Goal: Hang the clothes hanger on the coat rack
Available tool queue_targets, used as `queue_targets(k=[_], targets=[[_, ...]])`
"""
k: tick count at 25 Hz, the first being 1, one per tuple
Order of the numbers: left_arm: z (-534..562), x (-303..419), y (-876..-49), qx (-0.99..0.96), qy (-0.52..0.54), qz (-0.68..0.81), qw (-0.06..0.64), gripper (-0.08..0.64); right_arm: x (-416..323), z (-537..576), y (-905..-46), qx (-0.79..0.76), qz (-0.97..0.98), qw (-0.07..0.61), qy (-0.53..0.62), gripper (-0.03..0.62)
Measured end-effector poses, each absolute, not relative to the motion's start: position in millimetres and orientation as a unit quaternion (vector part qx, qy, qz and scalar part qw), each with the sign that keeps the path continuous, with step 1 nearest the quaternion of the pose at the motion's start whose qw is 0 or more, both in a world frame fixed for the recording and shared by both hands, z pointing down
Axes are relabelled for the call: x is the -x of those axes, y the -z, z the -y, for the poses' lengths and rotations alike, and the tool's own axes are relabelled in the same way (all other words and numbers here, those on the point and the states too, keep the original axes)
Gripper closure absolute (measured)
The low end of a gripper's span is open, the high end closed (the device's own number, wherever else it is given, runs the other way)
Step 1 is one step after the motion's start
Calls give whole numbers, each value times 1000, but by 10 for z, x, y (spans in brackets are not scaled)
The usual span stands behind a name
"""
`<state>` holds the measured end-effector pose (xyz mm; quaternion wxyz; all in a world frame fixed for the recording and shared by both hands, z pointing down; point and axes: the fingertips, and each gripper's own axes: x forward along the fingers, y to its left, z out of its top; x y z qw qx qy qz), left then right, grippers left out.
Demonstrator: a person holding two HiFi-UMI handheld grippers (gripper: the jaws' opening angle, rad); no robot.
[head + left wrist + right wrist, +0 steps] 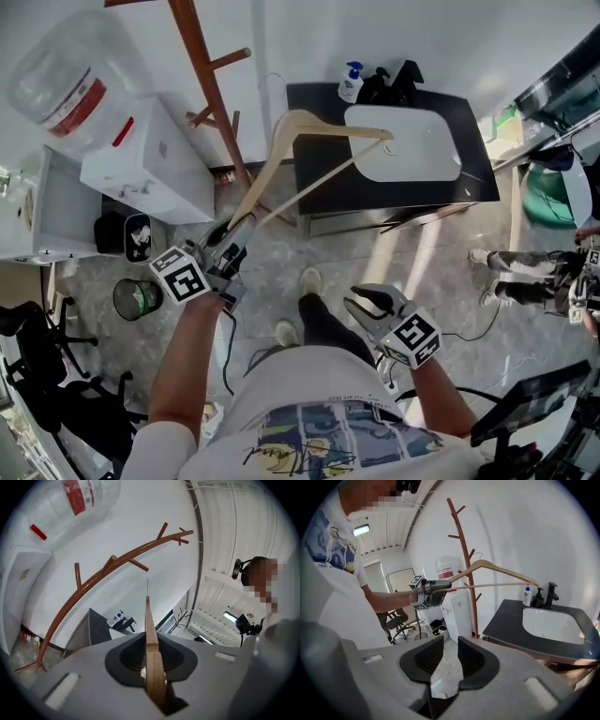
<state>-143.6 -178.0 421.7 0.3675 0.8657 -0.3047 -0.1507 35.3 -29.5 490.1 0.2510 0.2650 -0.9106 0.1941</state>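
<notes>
- Head view: left claw (232, 242) clamped on one end of a wooden clothes hanger (323, 120). Its long axis runs away from the person, and the far tip hangs over the white basin in the black worktop (319, 178). The coat rack (208, 84) stands just left of it, apart from the wood. The right claw (364, 298) is held low by the person's waist.
- Left gripper view: the clothes hanger (151, 639) is seen edge-on, pinched between the jaws of the left claw (154, 667) and pointing straight ahead. The coat rack (123, 556) arcs across the wall beyond.
- Right gripper view: the right claw (447, 660) is slightly parted and empty, with floor showing in the gap. Beyond it, the clothes hanger (506, 570) lies about level, peak up, reaching from the left claw (436, 592) past the coat rack (462, 541) toward the worktop (511, 620).
</notes>
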Motion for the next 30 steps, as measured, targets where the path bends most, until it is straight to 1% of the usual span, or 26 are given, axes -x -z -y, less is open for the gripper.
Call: queue_targets(k=[7, 12, 21, 30], targets=[[1704, 1520, -3706, -875, 159, 303, 343, 511, -275, 256, -4847, -263, 915, 241, -186, 500], [1776, 1647, -3546, -871, 167, 315, 337, 511, -226, 287, -4829, -260, 918, 235, -184, 500], [2074, 1777, -3636, -860, 162, 345, 339, 511, -251, 433, -4784, -254, 923, 228, -178, 499], [2149, 1890, -3890, -848, 163, 373, 339, 511, -295, 592, -4798, -250, 921, 237, -180, 500]])
